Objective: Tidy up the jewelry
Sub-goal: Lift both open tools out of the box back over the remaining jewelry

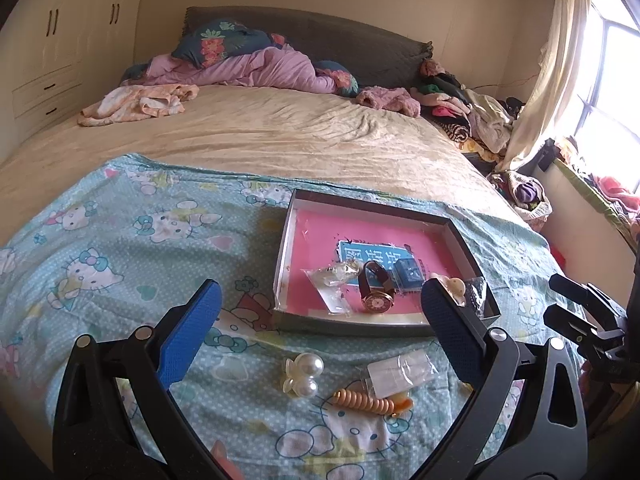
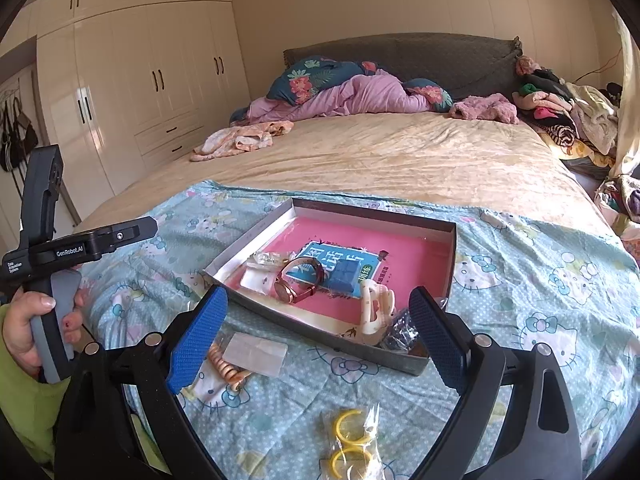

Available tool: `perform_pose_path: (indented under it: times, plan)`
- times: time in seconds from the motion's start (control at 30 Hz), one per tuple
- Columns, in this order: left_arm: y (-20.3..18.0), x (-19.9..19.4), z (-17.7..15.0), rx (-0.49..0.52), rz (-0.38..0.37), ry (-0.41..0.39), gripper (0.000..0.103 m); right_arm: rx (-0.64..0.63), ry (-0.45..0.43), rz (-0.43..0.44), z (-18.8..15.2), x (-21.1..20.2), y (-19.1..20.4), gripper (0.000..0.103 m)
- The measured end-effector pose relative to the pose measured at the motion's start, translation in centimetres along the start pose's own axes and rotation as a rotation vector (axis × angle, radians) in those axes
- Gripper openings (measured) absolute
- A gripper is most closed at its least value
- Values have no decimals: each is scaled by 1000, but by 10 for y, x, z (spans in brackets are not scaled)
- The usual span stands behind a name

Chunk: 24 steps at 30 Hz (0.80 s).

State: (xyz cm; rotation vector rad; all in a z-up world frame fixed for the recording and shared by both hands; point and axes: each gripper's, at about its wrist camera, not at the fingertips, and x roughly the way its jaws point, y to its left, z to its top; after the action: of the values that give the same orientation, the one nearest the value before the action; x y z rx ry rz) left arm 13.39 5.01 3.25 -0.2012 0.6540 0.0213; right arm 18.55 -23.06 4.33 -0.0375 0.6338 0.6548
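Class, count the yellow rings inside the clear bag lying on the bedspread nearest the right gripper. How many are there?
2. One yellow ring sits in the bag's upper part, the other just below it, nearer the camera. More could be hidden beyond the picture's bottom edge.

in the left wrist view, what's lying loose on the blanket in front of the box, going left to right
pearl hair clip → orange spiral hair tie → clear plastic packet

Both wrist views look forward and downward across the bed toward the headboard (image 1: 304, 32). They share the shallow box (image 1: 288, 248) on the patterned sheet (image 2: 540, 248), seen close; the right view sits rightward.
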Motion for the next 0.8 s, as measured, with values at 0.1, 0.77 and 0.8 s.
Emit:
perform_pose_path:
  times: [0.1,0.77,0.8]
  plan:
    - [-5,-2,-6,19,1,7,93,0,9,-3,-5,-3,0,91]
    - [-34,-6,-45,130,12,68,93,1,51,-3,-33,-18,2,91]
    - [-35,-6,-46,133,10,71,93,2,54,-4,-34,-18,1,91]
